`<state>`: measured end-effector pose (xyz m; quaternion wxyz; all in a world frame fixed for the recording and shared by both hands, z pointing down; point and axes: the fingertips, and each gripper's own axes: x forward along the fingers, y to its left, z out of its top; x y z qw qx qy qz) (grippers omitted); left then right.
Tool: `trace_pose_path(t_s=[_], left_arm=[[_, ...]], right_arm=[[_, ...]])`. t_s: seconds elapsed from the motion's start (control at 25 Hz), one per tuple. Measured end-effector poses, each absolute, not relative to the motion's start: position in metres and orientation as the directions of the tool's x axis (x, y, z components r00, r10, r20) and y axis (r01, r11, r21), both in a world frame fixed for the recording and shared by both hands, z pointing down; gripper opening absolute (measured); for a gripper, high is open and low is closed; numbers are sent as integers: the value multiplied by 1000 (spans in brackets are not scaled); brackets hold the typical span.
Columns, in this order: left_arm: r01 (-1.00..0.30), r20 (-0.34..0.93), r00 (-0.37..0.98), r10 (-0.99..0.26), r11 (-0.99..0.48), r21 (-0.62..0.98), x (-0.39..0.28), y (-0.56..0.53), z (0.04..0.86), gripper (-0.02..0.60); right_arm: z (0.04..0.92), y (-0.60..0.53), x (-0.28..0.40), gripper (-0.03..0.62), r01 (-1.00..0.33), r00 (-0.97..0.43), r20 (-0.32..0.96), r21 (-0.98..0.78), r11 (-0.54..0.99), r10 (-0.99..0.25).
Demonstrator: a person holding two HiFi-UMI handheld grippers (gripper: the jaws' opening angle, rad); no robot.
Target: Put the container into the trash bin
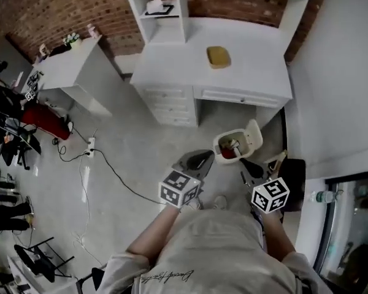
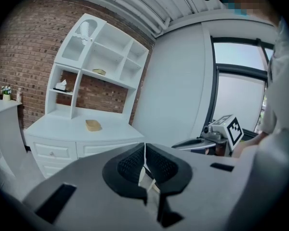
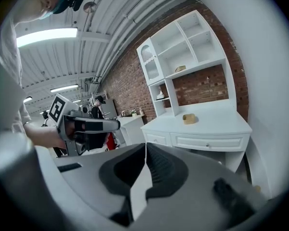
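Note:
The container [image 1: 219,56] is a small tan tub standing on the white desk [image 1: 172,60]; it also shows in the left gripper view [image 2: 93,125] and the right gripper view [image 3: 189,118]. The white trash bin [image 1: 232,144] stands on the floor in front of the desk with its lid tipped open and something red inside. My left gripper [image 1: 199,160] hangs just left of the bin, shut and empty [image 2: 144,165]. Just below the bin is my right gripper [image 1: 246,168], also shut with nothing in it [image 3: 145,170]. Both are well short of the container.
A hutch with shelves [image 1: 156,8] rises at the desk's back left and holds a tissue box. A second white table [image 1: 70,66] stands to the left. A power strip with its cable [image 1: 90,147] lies on the floor. People sit at far left. A water bottle [image 1: 322,196] lies at right.

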<state>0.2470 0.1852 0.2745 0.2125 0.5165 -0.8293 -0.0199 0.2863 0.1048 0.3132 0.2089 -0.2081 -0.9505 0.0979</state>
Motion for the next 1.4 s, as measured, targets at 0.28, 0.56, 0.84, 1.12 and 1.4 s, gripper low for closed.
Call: trace_pose_path(t_s=[0.28,0.56,0.84,1.12,1.4], left_arm=[[-866,346,-349,-871,441,235,260,177,280,18],[-870,347,-353,-869,441,220,263,181,279,18],[-865,339,-364,-867,450,223,261,197,282,18],[-871,328,-360,-874,440,217,248,221,274,18],[-897,332,-322,-887,397,191,250,245,275,17]], right_arm=[[318,99,296,31,320,-838,354,-295,900,415],[315,94,296,31,286,-853,348,-312,906,389],[320,101,293,31,263,-854,362,-321,910,374],[312,127,278,31,273,-852,362,-310,911,379],[304,159,263,31,289,-858,346,-284,914,379]])
